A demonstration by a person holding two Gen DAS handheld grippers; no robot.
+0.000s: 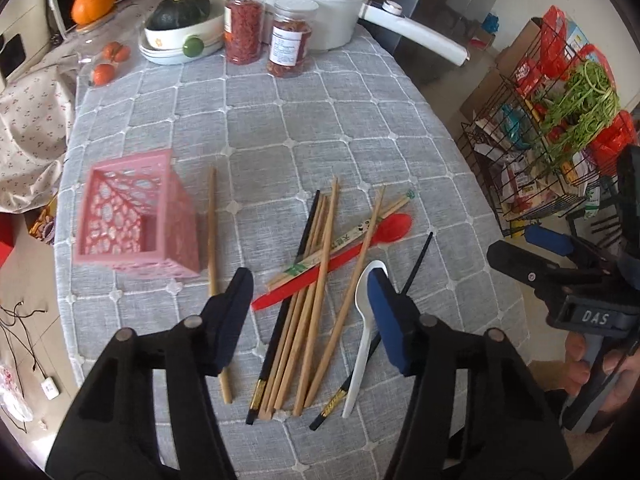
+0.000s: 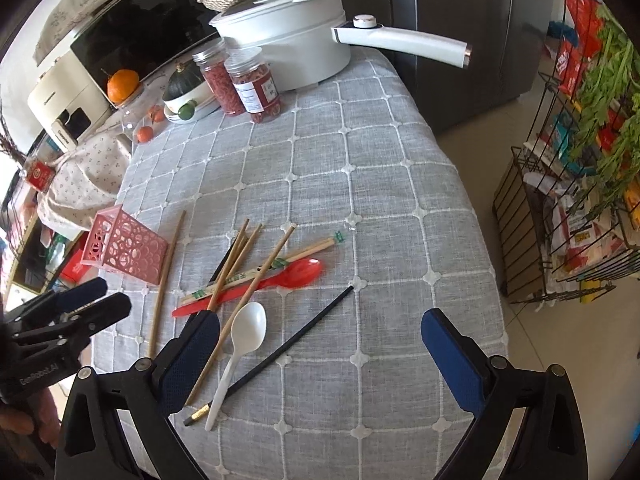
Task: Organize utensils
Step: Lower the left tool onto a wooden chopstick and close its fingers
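Pink holder [image 1: 136,216], two spoons — red [image 1: 384,232], white [image 1: 362,344] — two black chopsticks [image 1: 288,304]

Bright, even daylight in both views; soft, faint shadows under chopsticks [image 1: 316,292] on surface [image 2: 360,184]. Strong fisheye bending, dark vignette at corners. Pink basket [image 1: 136,220] slightly smeared in left wrist view. White pot [image 2: 292,40] near overexposed. Centre sharp, edges softer.

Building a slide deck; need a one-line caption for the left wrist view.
Open left gripper hovers over scattered chopsticks, a red spoon and a white spoon beside a tipped pink basket.
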